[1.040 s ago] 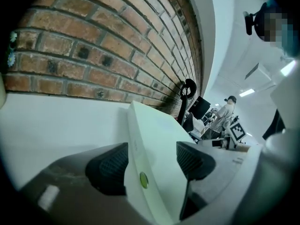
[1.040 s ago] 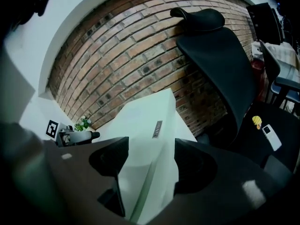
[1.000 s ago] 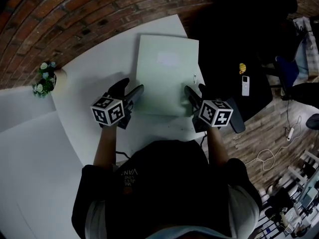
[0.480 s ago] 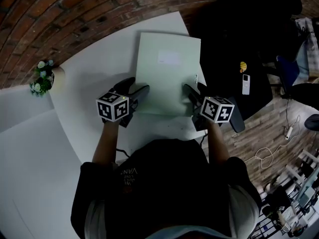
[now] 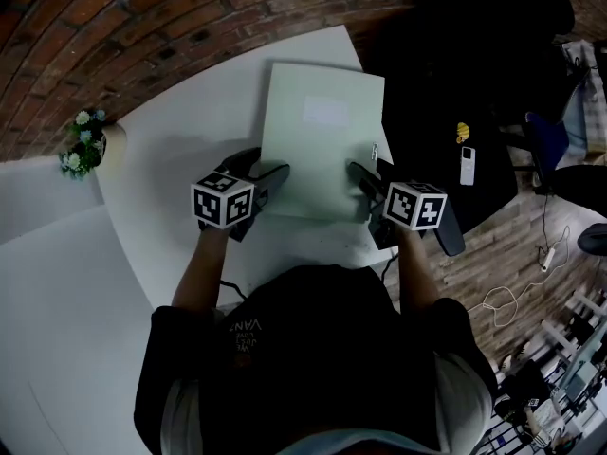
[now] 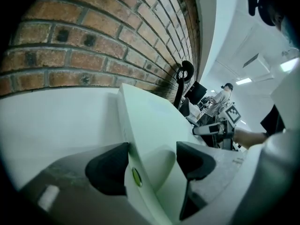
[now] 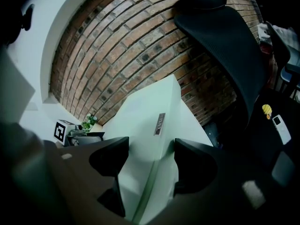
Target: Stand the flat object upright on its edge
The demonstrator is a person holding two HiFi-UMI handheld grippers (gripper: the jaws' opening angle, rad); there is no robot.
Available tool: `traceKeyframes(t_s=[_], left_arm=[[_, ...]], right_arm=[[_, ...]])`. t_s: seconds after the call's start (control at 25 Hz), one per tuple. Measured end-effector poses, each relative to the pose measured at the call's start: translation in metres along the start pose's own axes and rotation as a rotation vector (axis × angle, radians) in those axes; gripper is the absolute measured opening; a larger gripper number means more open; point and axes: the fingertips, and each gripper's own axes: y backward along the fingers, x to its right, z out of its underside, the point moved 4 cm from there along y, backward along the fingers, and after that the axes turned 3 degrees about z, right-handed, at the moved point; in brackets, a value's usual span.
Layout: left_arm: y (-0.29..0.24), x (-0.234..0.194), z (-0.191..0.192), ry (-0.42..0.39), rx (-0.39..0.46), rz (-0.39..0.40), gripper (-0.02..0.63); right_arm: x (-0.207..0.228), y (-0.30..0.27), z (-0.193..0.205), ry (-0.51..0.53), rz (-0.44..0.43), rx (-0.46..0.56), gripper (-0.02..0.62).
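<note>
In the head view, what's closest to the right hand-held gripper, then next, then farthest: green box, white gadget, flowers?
1. Green box, at the right hand-held gripper.
2. White gadget, on the dark desk, right.
3. Flowers, far left by the brick wall.

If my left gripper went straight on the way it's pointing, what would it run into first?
The pale green flat box. Its edge lies between the open jaws of the left gripper, so the jaws would slide further onto it. Past the box, probably the brick wall, though depth is unclear.
</note>
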Motion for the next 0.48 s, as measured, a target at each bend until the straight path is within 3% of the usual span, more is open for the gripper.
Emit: traceKeyframes(t_s=[0.48], left_arm=[[0.0026,0.0034,0.0037,0.004,-0.039,-0.045,0.316]], right_arm=[[-0.0082,-0.0022,-0.0049,0.054,0.031,-0.017,0.298]])
